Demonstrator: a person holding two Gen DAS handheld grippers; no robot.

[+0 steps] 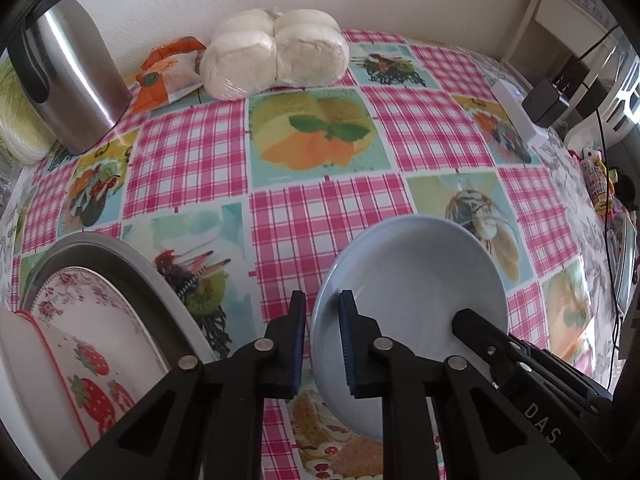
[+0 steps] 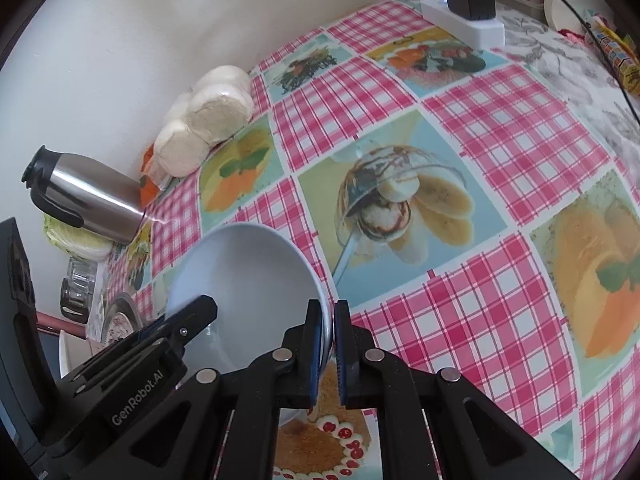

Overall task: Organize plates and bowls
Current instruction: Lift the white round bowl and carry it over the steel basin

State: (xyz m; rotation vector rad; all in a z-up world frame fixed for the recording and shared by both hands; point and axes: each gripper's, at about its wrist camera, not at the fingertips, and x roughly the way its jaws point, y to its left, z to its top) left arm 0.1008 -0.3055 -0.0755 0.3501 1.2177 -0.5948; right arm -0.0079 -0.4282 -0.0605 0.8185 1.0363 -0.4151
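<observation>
A pale blue bowl point(image 1: 412, 280) is tilted above the tablecloth, held by both grippers at opposite rims. My left gripper point(image 1: 323, 320) is shut on its left rim. My right gripper point(image 2: 328, 328) is shut on its right rim; the bowl also shows in the right wrist view point(image 2: 244, 280). Each gripper shows in the other's view, on the far rim. At lower left, a metal tray point(image 1: 132, 264) holds a floral plate point(image 1: 88, 300) and a strawberry-patterned dish point(image 1: 80, 376).
A steel thermos point(image 1: 72, 80) stands at the back left, with an orange packet point(image 1: 168, 68) and bagged white buns point(image 1: 276, 52) against the wall. A white power strip point(image 1: 516, 112) with a black adapter lies at the right edge. Pink checked tablecloth point(image 1: 320, 208) covers the table.
</observation>
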